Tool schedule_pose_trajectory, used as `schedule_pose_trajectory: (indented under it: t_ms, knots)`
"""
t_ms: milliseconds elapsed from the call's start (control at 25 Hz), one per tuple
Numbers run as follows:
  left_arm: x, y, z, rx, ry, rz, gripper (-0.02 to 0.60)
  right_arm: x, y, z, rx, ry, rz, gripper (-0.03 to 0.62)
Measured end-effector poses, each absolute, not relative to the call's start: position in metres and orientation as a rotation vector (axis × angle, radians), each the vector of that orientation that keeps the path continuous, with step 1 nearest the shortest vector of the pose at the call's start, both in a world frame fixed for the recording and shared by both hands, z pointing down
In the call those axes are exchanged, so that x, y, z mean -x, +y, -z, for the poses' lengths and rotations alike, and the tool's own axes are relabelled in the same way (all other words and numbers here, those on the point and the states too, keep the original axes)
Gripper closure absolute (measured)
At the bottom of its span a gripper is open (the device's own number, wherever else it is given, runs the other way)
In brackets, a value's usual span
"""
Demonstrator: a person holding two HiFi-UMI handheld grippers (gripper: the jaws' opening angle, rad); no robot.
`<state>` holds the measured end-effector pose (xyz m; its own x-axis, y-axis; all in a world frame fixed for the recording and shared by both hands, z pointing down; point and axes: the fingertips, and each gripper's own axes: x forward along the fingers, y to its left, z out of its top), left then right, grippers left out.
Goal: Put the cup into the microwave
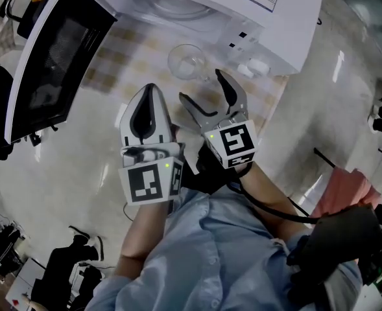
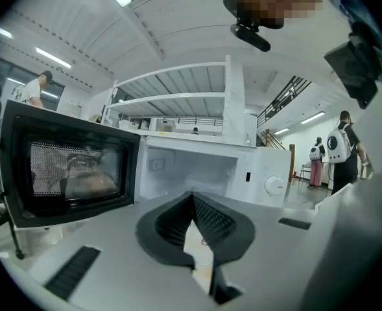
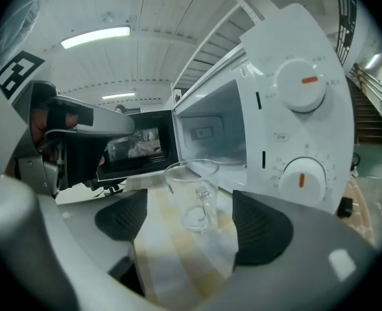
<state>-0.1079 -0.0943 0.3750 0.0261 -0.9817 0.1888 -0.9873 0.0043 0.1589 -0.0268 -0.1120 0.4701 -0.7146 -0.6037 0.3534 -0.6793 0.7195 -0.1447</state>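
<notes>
Reach step. Right gripper (image 1: pixel 202 86) wide, empty. Cup (image 1: pixel 189 62) ahead of jaws, untouched, upright on desk (image 1: pixel 113 57) just before open microwave (image 1: pixel 242 18). Left gripper (image 1: pixel 150 92) closed, empty. Next: advance, clamp cup gently.

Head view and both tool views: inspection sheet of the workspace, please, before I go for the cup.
Surface: checkered cloth under the microwave and cup.
Job's things: clear cup upright on the cloth, outside the microwave; door open.
Clutter: nothing seen.
Tools: left tool shut, empty; right tool open, cup ahead, untouched.
Cables: black cable trailing from the right tool.
Surroundings: people standing beyond.
</notes>
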Motion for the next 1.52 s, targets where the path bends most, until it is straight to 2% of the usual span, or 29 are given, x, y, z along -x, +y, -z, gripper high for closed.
schedule_pose_trajectory:
  t_ms: [200,880,1080,1120,1160,1520]
  knots:
    - [0.123,-0.108,-0.384,-2.037,-2.022,-0.036,0.575,0.042,-0.13,-0.485,-0.981,-2.637,-0.389,0.16]
    - [0.16,-0.138,-0.408,-1.989,-1.97,-0.052,0.575,0.076,-0.17,-0.508,-0.966,-2.601,-0.382,0.141]
    - [0.169,-0.144,-0.41,-1.98,-1.964,-0.051,0.575,0.082,-0.173,-0.51,-0.981,-2.565,-0.322,0.147]
    - [0.171,-0.144,-0.41,-1.978,-1.965,-0.052,0.575,0.083,-0.173,-0.51,-0.973,-2.562,-0.307,0.167]
    - [0.173,-0.145,-0.41,-1.977,-1.965,-0.054,0.575,0.084,-0.172,-0.51,-0.968,-2.559,-0.297,0.214]
    - [0.181,-0.148,-0.407,-1.977,-1.955,-0.059,0.575,0.086,-0.176,-0.507,-1.011,-2.553,-0.356,0.218]
